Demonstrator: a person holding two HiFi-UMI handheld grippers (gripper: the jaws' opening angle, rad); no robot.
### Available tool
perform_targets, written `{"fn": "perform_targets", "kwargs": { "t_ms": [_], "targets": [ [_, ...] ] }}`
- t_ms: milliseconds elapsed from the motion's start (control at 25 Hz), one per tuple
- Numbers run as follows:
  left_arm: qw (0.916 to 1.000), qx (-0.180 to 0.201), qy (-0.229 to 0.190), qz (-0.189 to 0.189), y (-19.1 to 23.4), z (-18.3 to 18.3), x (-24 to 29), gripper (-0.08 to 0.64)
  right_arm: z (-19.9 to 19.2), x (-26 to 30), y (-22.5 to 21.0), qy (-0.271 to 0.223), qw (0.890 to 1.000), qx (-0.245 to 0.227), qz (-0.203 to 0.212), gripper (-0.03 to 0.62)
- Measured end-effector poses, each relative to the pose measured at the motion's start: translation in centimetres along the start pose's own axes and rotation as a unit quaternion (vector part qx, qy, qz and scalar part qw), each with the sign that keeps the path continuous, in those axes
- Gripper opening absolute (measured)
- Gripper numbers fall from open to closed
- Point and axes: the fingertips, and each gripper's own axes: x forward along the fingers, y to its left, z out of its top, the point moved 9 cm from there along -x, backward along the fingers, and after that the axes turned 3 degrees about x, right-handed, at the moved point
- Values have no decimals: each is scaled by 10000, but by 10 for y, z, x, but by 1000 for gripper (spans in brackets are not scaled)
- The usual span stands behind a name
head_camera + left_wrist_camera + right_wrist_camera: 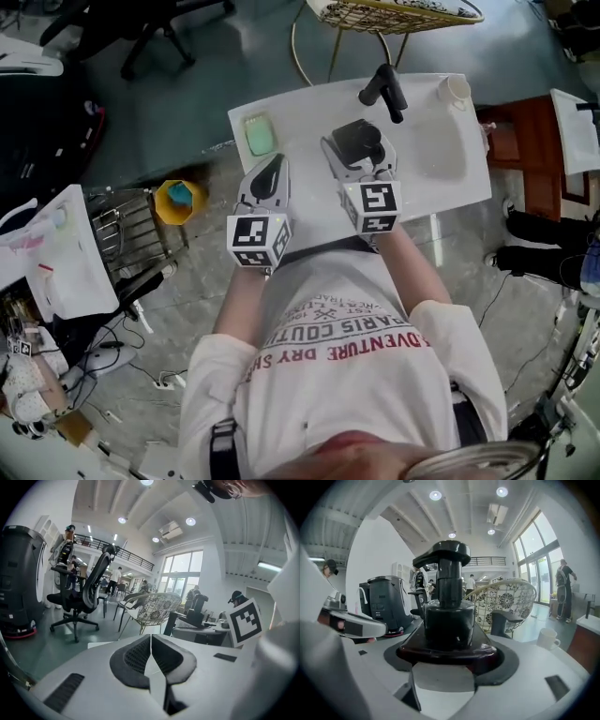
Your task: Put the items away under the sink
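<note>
A dark pump bottle (449, 616) stands upright between the jaws of my right gripper (449, 654), which is shut on its base. From the head view that bottle (354, 141) and the right gripper (360, 148) are over the middle of the white sink counter (427, 183), just in front of the black faucet (384, 91). My left gripper (271, 171) is beside it to the left. Its jaws are pressed together with nothing between them (150, 641). A green soap bar (259, 134) lies at the counter's left end.
A white cup (455, 91) sits at the counter's back right corner, also visible to the right of the bottle (547, 638). A wicker chair (394, 11) stands behind the sink. A yellow bin (178, 200) and a wire rack (127, 239) are on the floor to the left.
</note>
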Motion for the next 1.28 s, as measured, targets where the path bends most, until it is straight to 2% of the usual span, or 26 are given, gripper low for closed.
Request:
{"fn": "perform_targets", "kwargs": {
  "t_ms": [200,440,640,760,880,1080,1280],
  "targets": [
    [9990,154,-74,-413,-22,1,-11,28,4,-48,7,-139,9994,-69,-303,374],
    [9980,228,-83,-581,-60,-3,-23,28,-6,-96,-1,-162,9993,-21,-348,374],
    [9985,304,-223,-401,-103,-9,-44,28,-20,-141,-17,-202,9995,6,-236,374],
    [9988,175,-334,-323,-138,-20,-61,28,-30,-177,-27,-230,9997,13,-112,374],
    [9989,2,-392,-250,-174,-42,-81,28,-47,-216,-35,-195,9998,-24,25,373],
    [9992,-72,-402,-7,-240,-85,-117,28,-84,-284,-52,-121,9995,-134,253,374],
    [9985,-273,-414,217,-286,-123,-152,28,-112,-338,-58,-92,9986,-277,452,373]
  ]
}}
